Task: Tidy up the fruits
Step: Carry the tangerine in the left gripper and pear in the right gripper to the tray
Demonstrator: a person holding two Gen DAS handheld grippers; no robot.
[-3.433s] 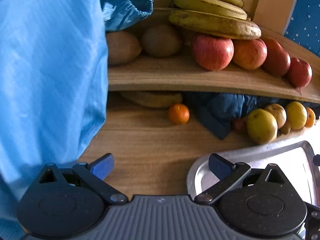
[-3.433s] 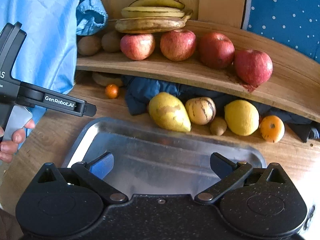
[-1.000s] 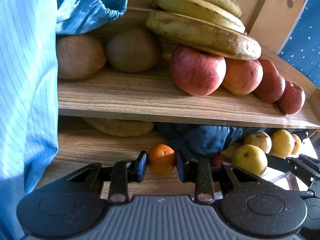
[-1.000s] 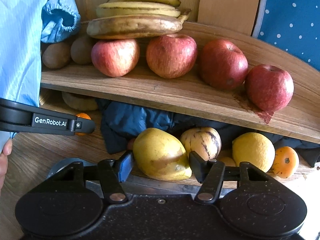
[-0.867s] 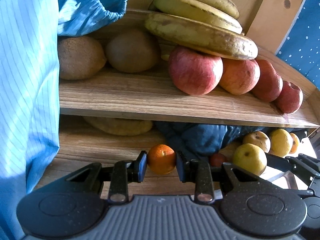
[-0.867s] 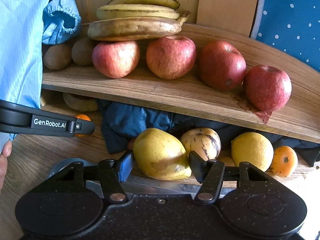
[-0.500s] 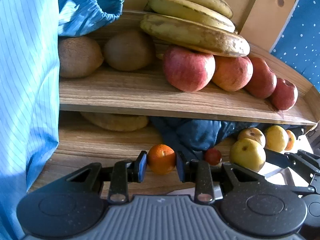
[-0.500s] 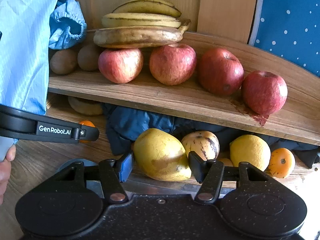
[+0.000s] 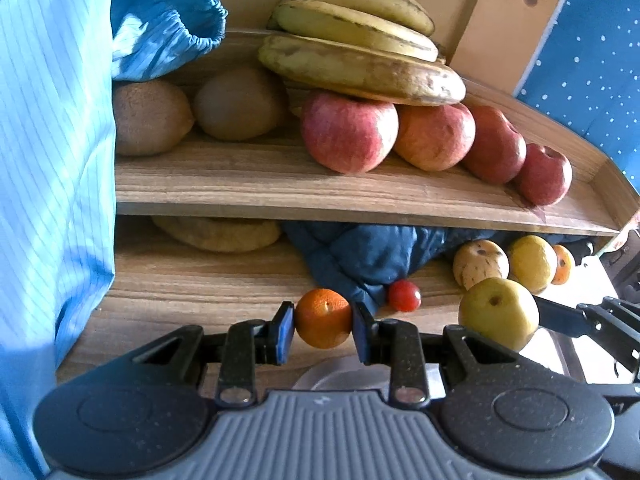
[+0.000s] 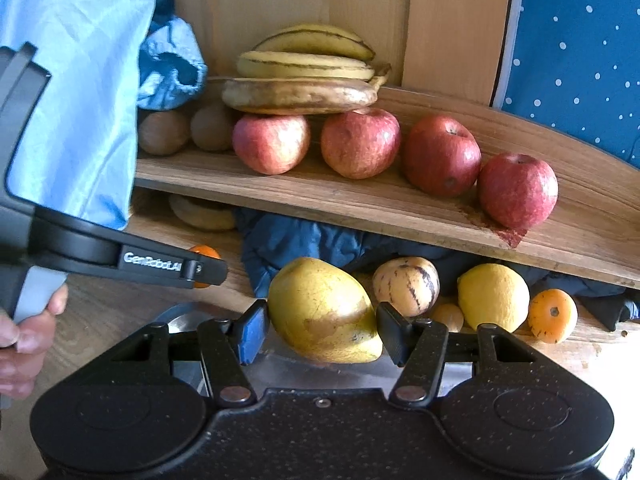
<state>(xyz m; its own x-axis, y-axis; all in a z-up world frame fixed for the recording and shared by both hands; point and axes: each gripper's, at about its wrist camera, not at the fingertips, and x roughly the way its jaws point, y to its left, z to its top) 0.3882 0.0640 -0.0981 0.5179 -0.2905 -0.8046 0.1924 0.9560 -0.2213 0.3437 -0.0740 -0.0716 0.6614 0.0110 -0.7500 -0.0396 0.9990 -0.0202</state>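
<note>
1. left wrist view: the left tongs [image 9: 323,327] are clamped on a small orange [image 9: 323,323], one pad on each side of it, and the fruit sits above the wooden desk [image 9: 192,292].
2. just right of it a small red fruit [image 9: 404,295] lies on the desk against a dark blue cloth [image 9: 360,254] that is bunched under the shelf [image 9: 280,188].
3. right wrist view: the right tongs [image 10: 318,330] are clamped on a large yellow-green fruit [image 10: 322,310], which hangs over the near rim of a metal tray [image 10: 180,318].
4. behind that fruit, on the desk under the shelf, sit a striped pale fruit [image 10: 406,285], a lemon [image 10: 493,296] and an orange fruit [image 10: 553,315], side by side; a smaller orange one [image 10: 448,317] is half hidden between them.
5. on the shelf four red apples [image 10: 440,155] stand in a row, with a bunch of bananas [image 10: 304,76] resting on the two left ones.
6. two brown kiwis [image 9: 240,104] lie at the left end of the shelf, beside a crumpled blue cuff [image 9: 168,20].
7. a light blue striped sleeve [image 9: 52,160] fills the left edge of both views.
8. in the right wrist view a hand [image 10: 24,344] grips the left tool's handle at lower left.
</note>
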